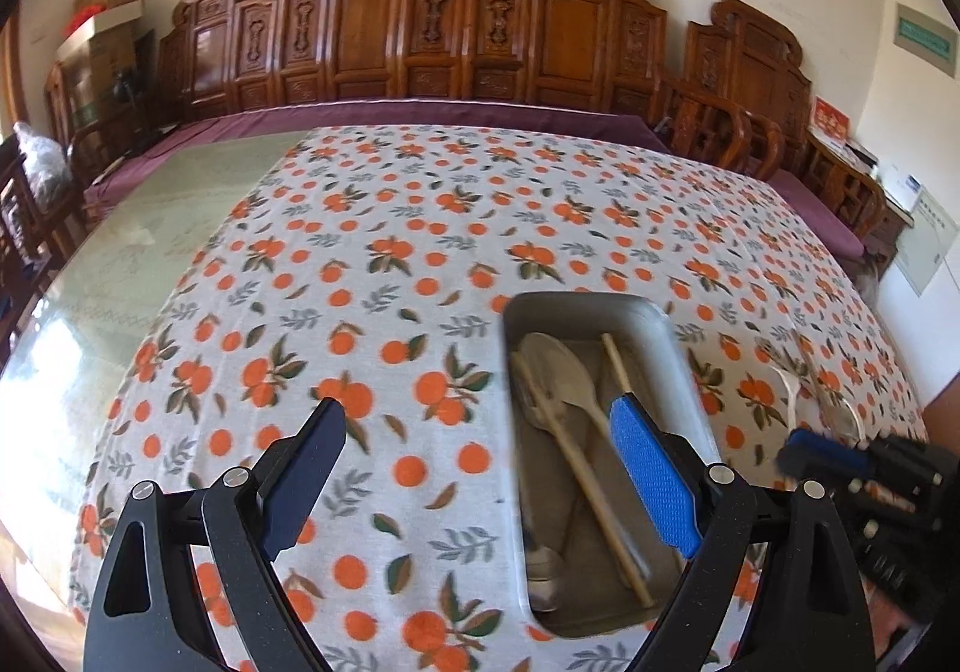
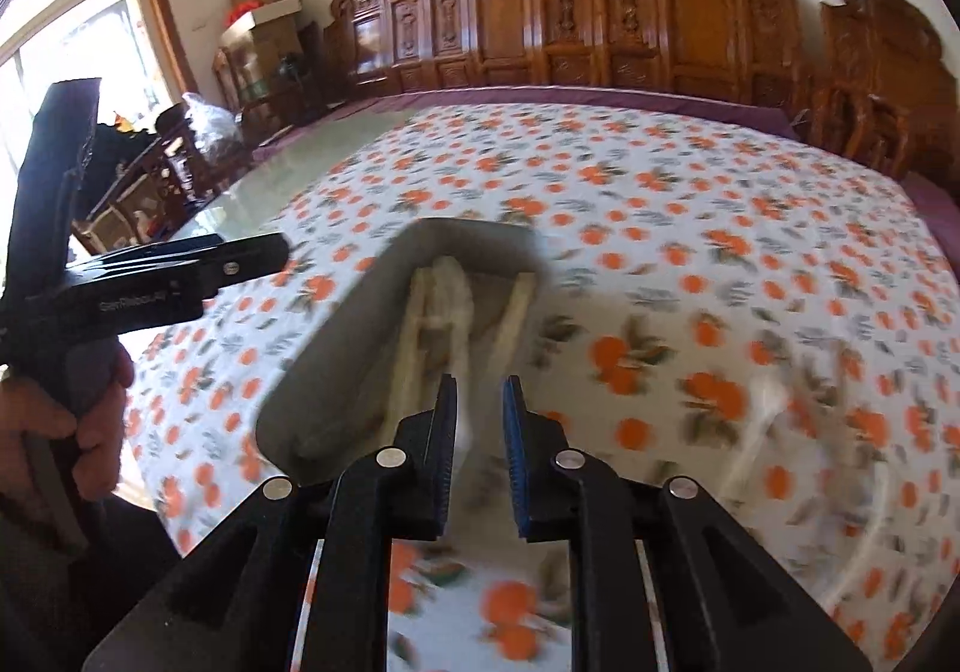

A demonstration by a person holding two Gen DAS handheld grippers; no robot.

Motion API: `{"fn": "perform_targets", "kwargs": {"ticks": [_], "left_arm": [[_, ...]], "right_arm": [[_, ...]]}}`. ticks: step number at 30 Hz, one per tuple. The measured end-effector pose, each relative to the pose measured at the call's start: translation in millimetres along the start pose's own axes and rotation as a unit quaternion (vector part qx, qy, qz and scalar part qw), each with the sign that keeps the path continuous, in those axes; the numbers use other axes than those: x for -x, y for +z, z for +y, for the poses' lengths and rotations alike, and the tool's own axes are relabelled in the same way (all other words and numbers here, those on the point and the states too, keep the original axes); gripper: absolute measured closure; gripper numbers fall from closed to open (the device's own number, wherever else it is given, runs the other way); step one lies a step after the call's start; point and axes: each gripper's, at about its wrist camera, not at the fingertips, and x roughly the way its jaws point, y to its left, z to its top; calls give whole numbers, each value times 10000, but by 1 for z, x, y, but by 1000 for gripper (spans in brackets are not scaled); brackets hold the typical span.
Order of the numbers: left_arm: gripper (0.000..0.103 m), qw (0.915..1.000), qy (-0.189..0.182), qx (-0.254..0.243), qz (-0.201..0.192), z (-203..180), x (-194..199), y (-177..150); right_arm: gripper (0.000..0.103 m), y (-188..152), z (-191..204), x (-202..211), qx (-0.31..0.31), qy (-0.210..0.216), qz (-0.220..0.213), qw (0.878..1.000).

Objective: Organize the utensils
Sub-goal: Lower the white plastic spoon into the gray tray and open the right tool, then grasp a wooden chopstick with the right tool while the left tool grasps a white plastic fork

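Note:
A metal tray (image 1: 672,348) lies on the orange-print tablecloth and holds a wooden spoon (image 1: 561,381), a chopstick (image 1: 615,354) and a metal spoon (image 1: 543,558). My left gripper (image 1: 474,417) is wide open and empty, its right finger over the tray. A white spoon (image 1: 789,390) lies on the cloth right of the tray. My right gripper (image 2: 480,390) hovers at the tray's (image 2: 336,366) near right corner, jaws narrowly apart with nothing clearly between them; the view is blurred. The white spoon (image 2: 762,408) shows blurred to its right.
The tablecloth (image 1: 390,282) covers most of a glass-topped table (image 1: 150,228). Carved wooden chairs (image 1: 420,24) line the far side. The right gripper's body (image 1: 888,486) is at the left view's right edge; the left gripper's handle and hand (image 2: 60,324) fill the right view's left.

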Motion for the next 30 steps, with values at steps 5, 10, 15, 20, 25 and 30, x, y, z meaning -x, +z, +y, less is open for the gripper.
{"fn": "perform_targets", "kwargs": {"ticks": [5,10,15,20,25,30], "left_arm": [[17,9995,-227,-223,0,-30,-1,-1],[17,9980,-412,-471,24,-59,-2,-6],[17,9961,-613,-635,49,-86,-2,-12],[17,9933,-788,-845,74,-115,-2,-20],[17,9908,-902,-1003,136,-135,-4,-27],[17,9885,-945,-1158,219,-150,-8,-36]], "right_arm": [[85,-14,-53,21,-42,-603,-32,9982],[85,-27,-113,30,-381,-1092,38,9933],[85,-43,-148,26,-814,-1221,72,9892],[84,-54,-152,14,-977,-1165,317,9879],[84,-60,-149,3,-937,-1162,521,9874],[84,-62,-143,-8,-760,-1194,705,9874]]}}
